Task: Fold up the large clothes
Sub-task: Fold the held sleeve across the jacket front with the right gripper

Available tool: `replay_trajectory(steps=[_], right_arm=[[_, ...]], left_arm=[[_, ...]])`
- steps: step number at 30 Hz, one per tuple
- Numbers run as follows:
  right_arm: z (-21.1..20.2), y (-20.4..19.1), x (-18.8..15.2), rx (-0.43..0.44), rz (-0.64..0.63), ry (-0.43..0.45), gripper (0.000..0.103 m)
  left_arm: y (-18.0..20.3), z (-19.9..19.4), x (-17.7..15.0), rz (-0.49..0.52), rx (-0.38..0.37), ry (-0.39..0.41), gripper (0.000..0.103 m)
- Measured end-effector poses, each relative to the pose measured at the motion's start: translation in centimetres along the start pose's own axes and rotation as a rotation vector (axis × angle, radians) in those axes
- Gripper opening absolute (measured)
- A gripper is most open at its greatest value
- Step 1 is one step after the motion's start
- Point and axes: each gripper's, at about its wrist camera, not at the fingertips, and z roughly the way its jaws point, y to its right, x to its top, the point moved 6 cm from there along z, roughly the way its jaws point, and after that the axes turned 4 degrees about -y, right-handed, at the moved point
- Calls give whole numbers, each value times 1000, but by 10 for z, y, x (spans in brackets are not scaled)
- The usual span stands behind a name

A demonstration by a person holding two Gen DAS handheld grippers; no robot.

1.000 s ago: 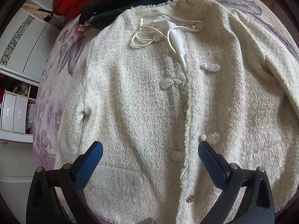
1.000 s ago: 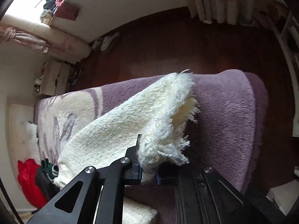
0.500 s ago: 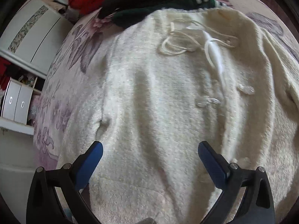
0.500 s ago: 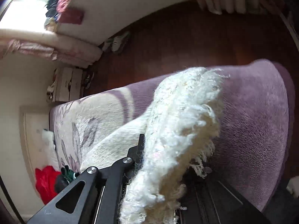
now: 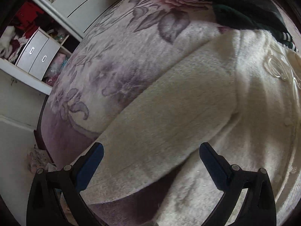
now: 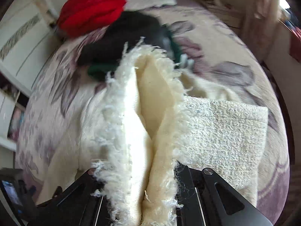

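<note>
In your left wrist view, the left tongs (image 5: pixel 151 162) stand released at the bottom of the frame, blue pads wide apart and nothing between them. Under them the cream bouclé jacket (image 5: pixel 188 113) lies flat on the bed's floral purple blanket (image 5: pixel 120 56), filling the centre and right of the frame, one sleeve (image 5: pixel 150 141) running diagonally from the lower left toward the upper right. A dark green and black garment (image 5: pixel 242 7) sits at the upper right, touching the jacket's collar end. A white cabinet with drawers (image 5: pixel 37 54) shows at the upper left.

In your right wrist view, the right tongs (image 6: pixel 144 197) are clenched on the jacket's frayed cuff (image 6: pixel 143 131), which rises from the bottom centre and hides the pads. The lifted cuff gapes open toward the lens, showing the pale lining. At right, a flat stretch of the jacket lies on the blanket. A red garment (image 6: pixel 94 9) and the dark one lie in the upper left.
</note>
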Motion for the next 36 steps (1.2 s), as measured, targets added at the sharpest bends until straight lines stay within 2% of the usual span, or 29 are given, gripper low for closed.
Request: replay_trajectory(steps=[3,4,6,7,8,10,11,12,13,14,16,17,18,19,21,25,27,29,30,32,33,36], right_arm=[[87,-89,-17,-32,-238,-162,7],[113,-100,-38,-33,-266,-229,9],[137,-111,-49,38,-256,-326,23],[134,-112,-53,102,-225,-346,46],[124,-109,-50,176,-175,-348,61],[90,-84,-50,327,-51,-307,68],[70,-64,-50,370,16,-259,68],[54,-40,-50,358,73,-212,68],[41,-8,-54,269,115,-174,68],[35,25,-58,135,127,-163,68],[30,89,-74,-140,84,-184,69],[31,122,-80,-246,50,-219,69],[35,146,-88,-290,28,-246,69],[33,179,-96,-304,15,-271,69],[49,209,-102,-293,-26,-302,69],[89,225,-80,-226,-137,-347,68],[93,233,-66,-249,-146,-321,67],[85,263,-52,-326,-61,-254,66],[82,279,-52,-311,11,-256,66],[87,300,-63,-228,104,-345,66],[87,304,-68,-192,117,-390,66],[60,308,-64,-127,122,-397,67]], left_arm=[[-24,21,-12,-37,7,-53,103],[-30,29,-17,-40,5,-77,103],[-33,34,-22,-41,-4,-100,103],[-33,34,-24,-39,-10,-101,103],[-32,32,-25,-34,-20,-97,103],[-26,25,-25,-19,-36,-89,103],[-23,21,-25,-11,-44,-89,103],[-19,17,-24,-3,-53,-87,103],[-13,11,-24,10,-60,-82,103],[-7,6,-22,23,-66,-75,103],[8,-7,-19,48,-68,-50,103],[14,-13,-18,57,-68,-36,103],[21,-19,-16,64,-70,-27,103],[28,-24,-16,69,-68,-21,103],[43,-33,-15,66,-58,-6,103],[76,-42,-12,69,-15,-8,103],[89,-47,-7,46,-13,-8,103],[100,-51,1,32,-4,-1,103],[106,-52,5,36,4,0,103],[117,-51,15,43,28,0,103],[121,-52,21,43,25,1,103],[129,-55,38,67,57,23,103]])
